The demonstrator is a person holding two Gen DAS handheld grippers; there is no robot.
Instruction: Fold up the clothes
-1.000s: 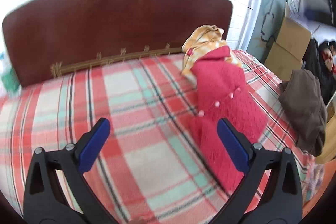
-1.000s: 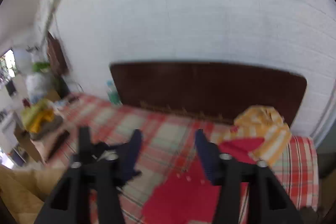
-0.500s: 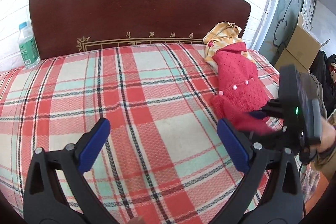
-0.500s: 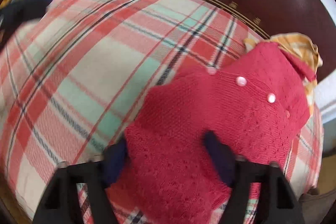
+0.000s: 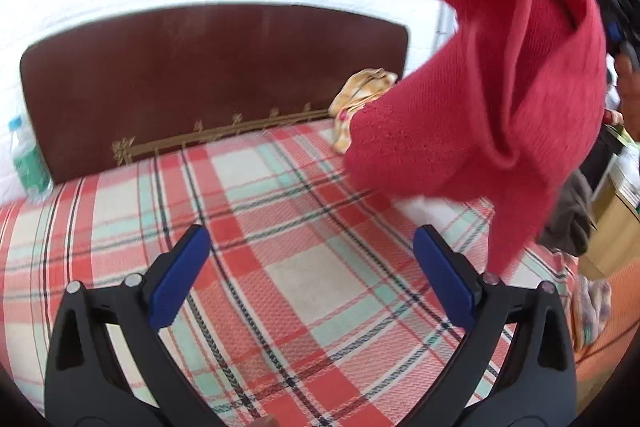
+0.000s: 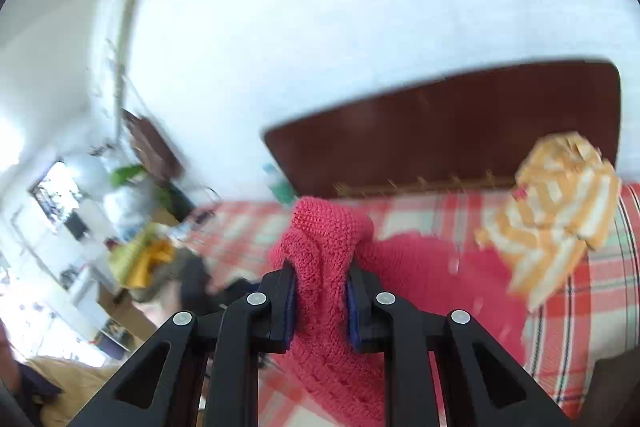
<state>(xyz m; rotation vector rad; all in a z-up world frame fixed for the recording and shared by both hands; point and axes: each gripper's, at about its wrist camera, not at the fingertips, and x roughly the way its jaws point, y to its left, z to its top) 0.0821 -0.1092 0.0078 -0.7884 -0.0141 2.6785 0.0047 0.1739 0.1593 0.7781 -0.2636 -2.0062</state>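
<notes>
A red knitted cardigan hangs lifted above the plaid bed at the right of the left wrist view. My right gripper has a bunched fold of the red cardigan between its blue pads, and its jaws are closing tight on the knit. The rest of the garment trails down to the bed. My left gripper hovers over the bedspread with its jaws wide apart and nothing between them. A yellow striped garment lies crumpled by the headboard.
A water bottle stands at the left by the headboard. A dark brown garment lies at the bed's right edge. Beyond that edge is a cardboard box. A cluttered side table stands left of the bed.
The right gripper closed on the red cardigan and lifted it off the bed, up and to the right. The left gripper stayed open and shifted a little.
</notes>
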